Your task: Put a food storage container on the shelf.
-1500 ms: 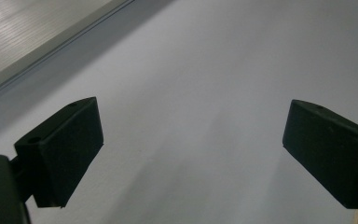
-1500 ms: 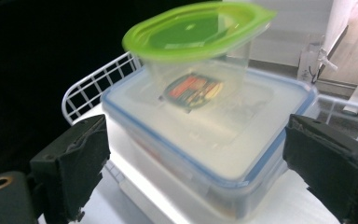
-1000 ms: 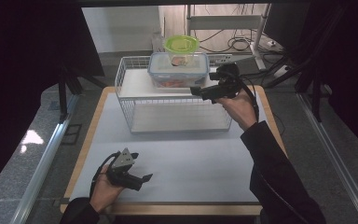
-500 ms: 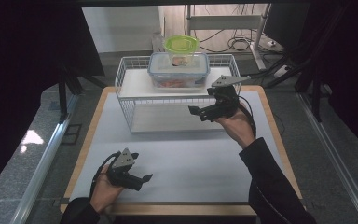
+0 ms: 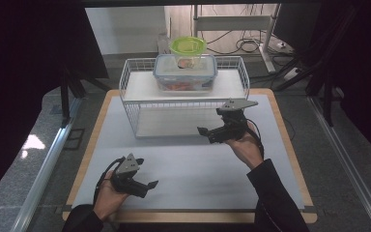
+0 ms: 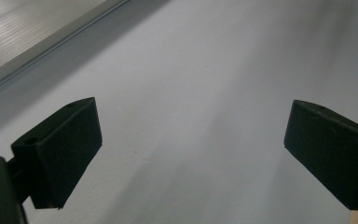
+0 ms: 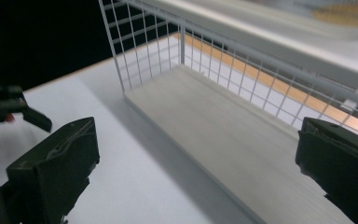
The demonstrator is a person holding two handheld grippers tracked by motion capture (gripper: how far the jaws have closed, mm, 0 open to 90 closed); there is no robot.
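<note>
Placement apparently done: clear food container (image 5: 185,73) sits on top shelf of white wire rack (image 5: 140,113), green-lidded bowl (image 5: 187,47) stacked on it, both beyond and above right claw (image 5: 211,131). Right claw spread wide, holding nothing, poised just in front of rack's lower shelf (image 7: 223,126). Left claw (image 5: 145,186) spread wide too, empty, low over bare tabletop (image 6: 205,84), well apart from rack. Judged remaining: little to nothing, perhaps parking right claw on tabletop.
</note>
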